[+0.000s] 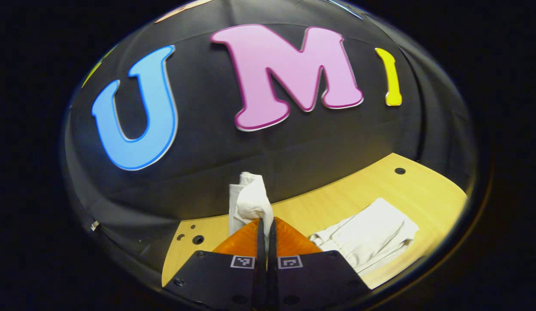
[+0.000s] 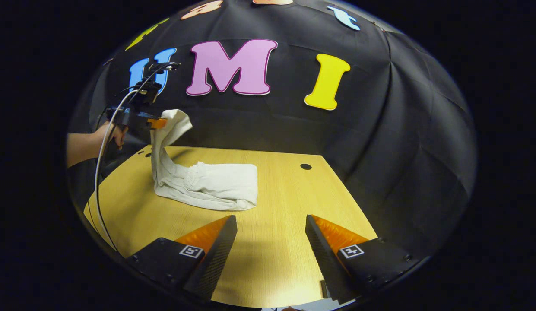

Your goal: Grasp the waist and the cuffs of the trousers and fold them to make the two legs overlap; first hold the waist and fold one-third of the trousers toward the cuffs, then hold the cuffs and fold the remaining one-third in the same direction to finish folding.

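Left gripper view: the left gripper [image 1: 266, 224] pinches a bunched end of the trousers [image 1: 250, 201], lifted off the table [image 1: 423, 190]; the rest lies to the right.

Right gripper view: the right gripper [image 2: 271, 229] hangs spread and empty over the table, well apart from the trousers — one end raised, the rest folded flat. Risk: the single-point hold lets the lifted end sag or twist, skewing the fold.
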